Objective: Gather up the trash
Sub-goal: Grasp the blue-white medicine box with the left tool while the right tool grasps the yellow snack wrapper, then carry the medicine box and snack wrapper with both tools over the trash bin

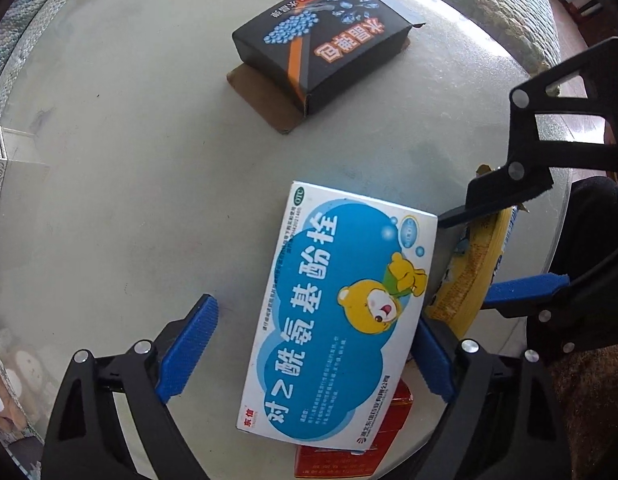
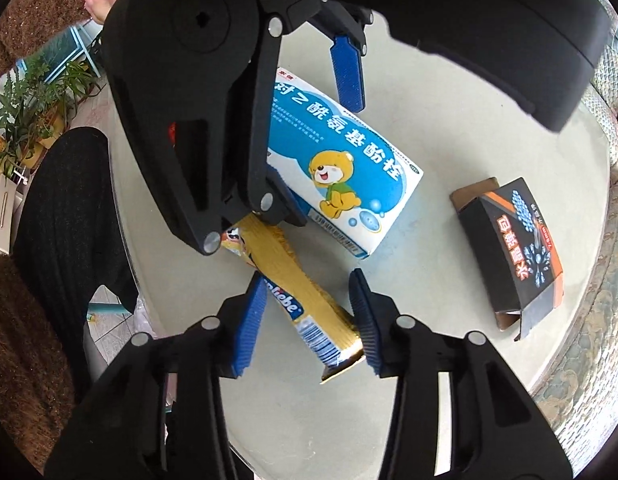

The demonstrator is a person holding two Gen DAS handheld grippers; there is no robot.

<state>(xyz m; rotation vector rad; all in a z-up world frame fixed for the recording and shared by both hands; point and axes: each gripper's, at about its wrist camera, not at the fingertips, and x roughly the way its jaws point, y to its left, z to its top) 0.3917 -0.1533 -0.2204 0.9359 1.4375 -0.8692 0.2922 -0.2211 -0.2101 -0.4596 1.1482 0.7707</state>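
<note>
A white and blue medicine box with a yellow bear (image 1: 333,312) (image 2: 341,160) lies on the round glass table (image 1: 129,160). My left gripper (image 1: 309,348) is open, its blue pads (image 1: 189,344) standing on either side of the box, apart from it. A yellow snack wrapper (image 2: 305,292) (image 1: 473,276) lies beside the box. My right gripper (image 2: 309,316) is open around the wrapper, with gaps at both pads. A black and orange box (image 1: 325,40) (image 2: 517,252) lies farther off.
A red box (image 1: 349,444) lies partly under the medicine box. The table edge (image 2: 569,340) runs close on the right. A person's dark-clothed leg (image 2: 65,216), a brown rug (image 2: 25,360) and potted plants (image 2: 33,104) lie beyond the table's left side.
</note>
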